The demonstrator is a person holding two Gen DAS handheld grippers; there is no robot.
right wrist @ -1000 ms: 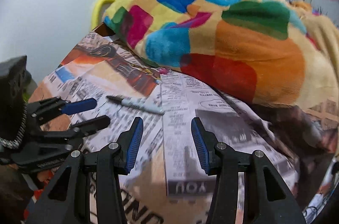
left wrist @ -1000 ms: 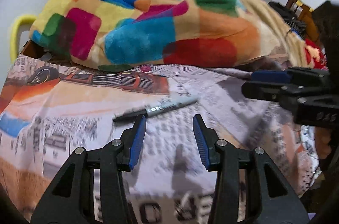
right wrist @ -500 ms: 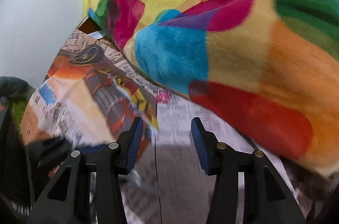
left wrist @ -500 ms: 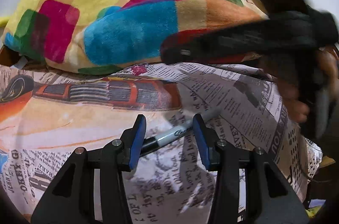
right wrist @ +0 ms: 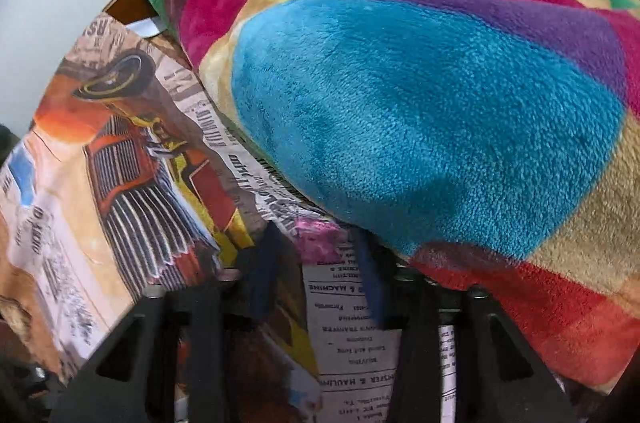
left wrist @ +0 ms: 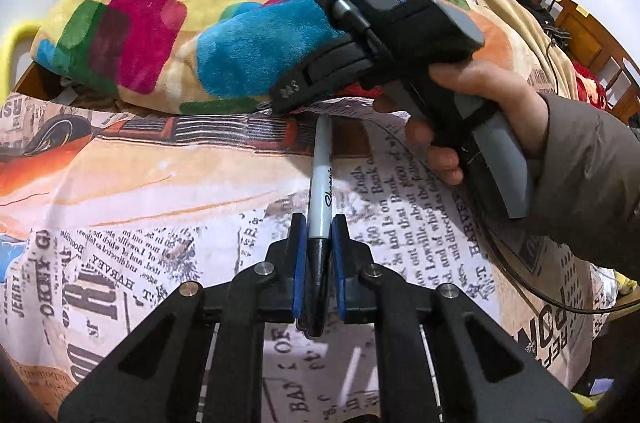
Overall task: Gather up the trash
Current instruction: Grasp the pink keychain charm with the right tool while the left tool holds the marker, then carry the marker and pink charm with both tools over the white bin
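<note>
A grey-barrelled marker with a black cap [left wrist: 320, 207] sits clamped at its cap end in my left gripper [left wrist: 319, 239], over the newspaper-print bedsheet [left wrist: 160, 191]. It may pivot and slip, I judge, with so much barrel overhanging toward 12 o'clock. My right gripper [right wrist: 316, 263] reaches open-jawed toward a small pink scrap [right wrist: 316, 239] under the patchwork fleece blanket [right wrist: 420, 123].

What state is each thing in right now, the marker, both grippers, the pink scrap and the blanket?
Grey-barrelled black-capped marker: clamped at its cap end, barrel pointing away from the camera.
Left gripper: shut on the marker.
Right gripper: open, blurred, pink scrap between its fingers.
Small pink crumpled scrap: lying on the newspaper-print bedsheet at the blanket's edge, not gripped.
Multicoloured fleece blanket: heaped up, unfolded.
</note>
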